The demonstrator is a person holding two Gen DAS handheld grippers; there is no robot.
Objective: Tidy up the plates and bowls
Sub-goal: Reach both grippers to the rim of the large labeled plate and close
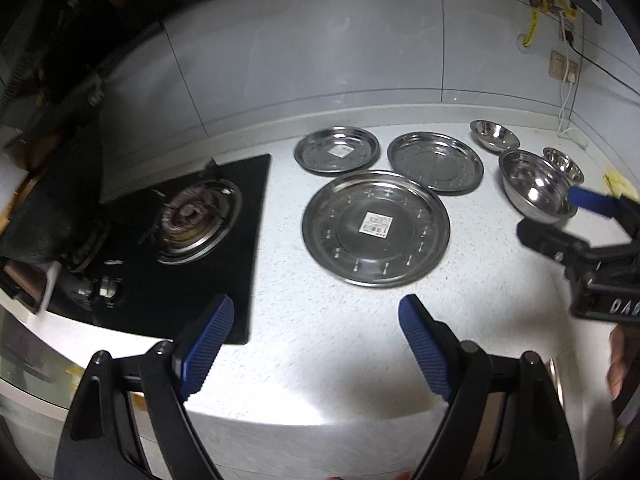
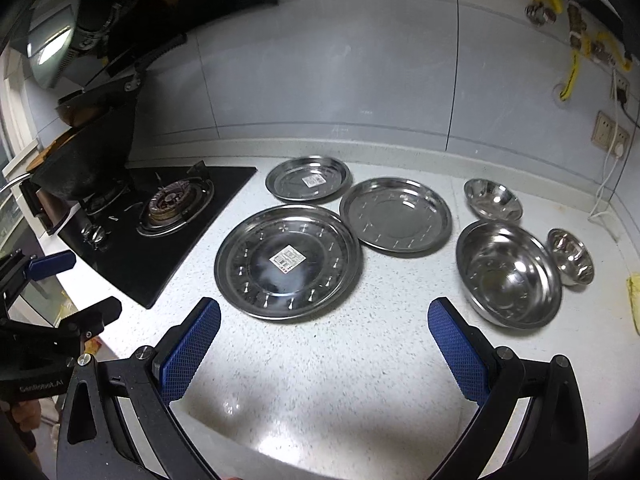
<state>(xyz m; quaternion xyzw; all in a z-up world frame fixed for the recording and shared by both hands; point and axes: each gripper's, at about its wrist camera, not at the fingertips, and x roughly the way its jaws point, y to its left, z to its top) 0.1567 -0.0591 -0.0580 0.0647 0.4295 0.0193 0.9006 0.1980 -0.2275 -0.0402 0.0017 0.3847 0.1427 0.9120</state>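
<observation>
Three steel plates lie on the white counter: a large one (image 1: 376,228) (image 2: 288,262) in front, a small one (image 1: 337,150) (image 2: 308,179) behind it, a medium one (image 1: 435,162) (image 2: 395,214) to the right. Right of them stand a large steel bowl (image 1: 536,186) (image 2: 508,274) and two small bowls, one behind (image 1: 494,134) (image 2: 493,199), one at the far right (image 1: 563,164) (image 2: 570,256). My left gripper (image 1: 316,316) is open and empty, short of the large plate. My right gripper (image 2: 324,320) is open and empty, between large plate and large bowl.
A black gas hob (image 1: 192,220) (image 2: 160,216) with a burner sits left of the plates, a dark pot (image 2: 84,160) on its far side. The tiled wall (image 2: 320,80) runs behind. Sockets and cables (image 2: 608,136) hang at the right. The counter's front edge is just below the grippers.
</observation>
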